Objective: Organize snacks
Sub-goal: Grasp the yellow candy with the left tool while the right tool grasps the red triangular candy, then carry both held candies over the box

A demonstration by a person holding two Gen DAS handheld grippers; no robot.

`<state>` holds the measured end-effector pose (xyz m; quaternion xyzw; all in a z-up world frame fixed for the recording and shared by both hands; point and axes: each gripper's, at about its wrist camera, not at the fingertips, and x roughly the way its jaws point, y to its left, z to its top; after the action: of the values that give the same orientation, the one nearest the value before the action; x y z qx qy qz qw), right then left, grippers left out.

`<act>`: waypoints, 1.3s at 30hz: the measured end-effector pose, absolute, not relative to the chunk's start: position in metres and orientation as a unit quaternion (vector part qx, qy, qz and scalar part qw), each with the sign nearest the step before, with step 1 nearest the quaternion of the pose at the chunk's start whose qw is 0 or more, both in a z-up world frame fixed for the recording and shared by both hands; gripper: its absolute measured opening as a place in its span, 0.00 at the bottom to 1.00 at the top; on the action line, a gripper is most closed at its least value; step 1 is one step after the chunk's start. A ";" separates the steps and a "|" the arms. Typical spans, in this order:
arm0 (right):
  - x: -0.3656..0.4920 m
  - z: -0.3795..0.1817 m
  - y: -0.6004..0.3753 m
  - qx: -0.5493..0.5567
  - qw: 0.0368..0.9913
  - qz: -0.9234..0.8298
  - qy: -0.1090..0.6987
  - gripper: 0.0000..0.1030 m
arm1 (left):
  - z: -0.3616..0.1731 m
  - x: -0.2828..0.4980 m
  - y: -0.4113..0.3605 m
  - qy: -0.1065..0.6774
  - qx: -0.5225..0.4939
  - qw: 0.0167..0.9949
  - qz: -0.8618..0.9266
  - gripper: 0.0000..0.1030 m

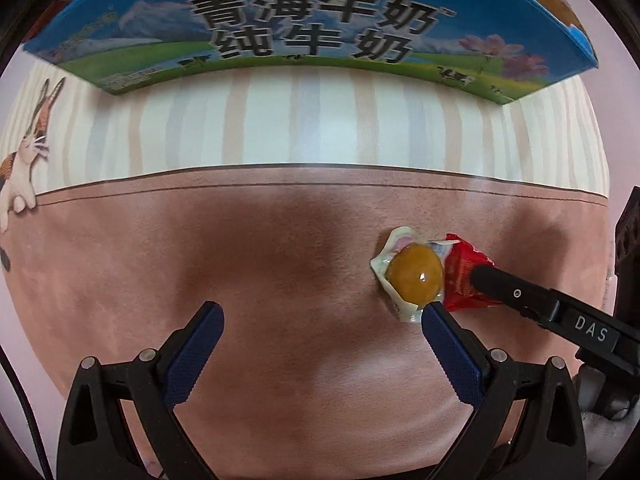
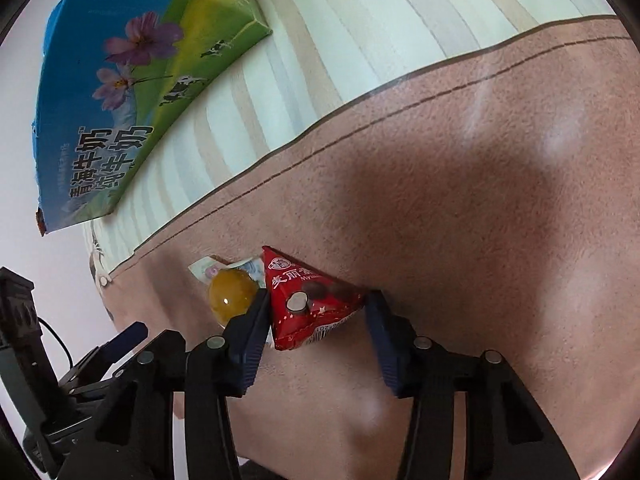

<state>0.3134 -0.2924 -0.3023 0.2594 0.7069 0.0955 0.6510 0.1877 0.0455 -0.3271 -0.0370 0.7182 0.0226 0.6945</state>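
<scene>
Pink-brown suede-like cloth (image 1: 280, 280) covered the near part of the surface, giving way farther off to a band of pale stripes, with a printed cat (image 1: 24, 160) at the far left edge in the left wrist view. Beyond the stripes stood a blue and green milk carton box (image 1: 280, 28) (its face printed with mountains, cows and purple flowers). The left gripper (image 1: 320, 316) hovered low over the cloth with its jaws spread wide and nothing between them; its right finger tip sat just beside a round amber jelly cup (image 1: 414, 276) in a clear, pale wrapper. Touching that cup on its right lay a red triangular chocolate-ball packet (image 2: 312, 300). The right gripper (image 2: 316, 312) had its blue-padded jaws set on either side of the red packet, the left pad against its edge and the right pad at its pointed corner, though whether they were truly pressing it I cannot tell.
</scene>
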 end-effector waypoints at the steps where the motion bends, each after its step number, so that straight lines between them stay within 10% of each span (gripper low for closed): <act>1: 0.311 -0.297 -0.292 0.236 0.661 0.092 0.707 0.48 | -0.328 0.189 0.042 0.720 -0.037 0.693 0.019 0.98; 12: 0.303 -0.277 -0.326 0.198 0.678 0.063 0.705 0.49 | -0.370 0.205 -0.008 0.751 -0.060 0.657 -0.034 0.96; 20: 0.310 -0.292 -0.324 0.221 0.669 0.056 0.708 0.63 | -0.379 0.205 -0.020 0.734 -0.016 0.678 -0.038 0.44; 39: 0.315 -0.232 -0.310 0.206 0.716 0.117 0.656 0.50 | -0.305 0.201 0.041 0.700 -0.083 0.707 -0.056 0.43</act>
<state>0.3155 -0.3096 -0.2324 0.2058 0.6562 0.1170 0.7165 0.2006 0.0413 -0.3046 -0.0826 0.7003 -0.0558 0.7069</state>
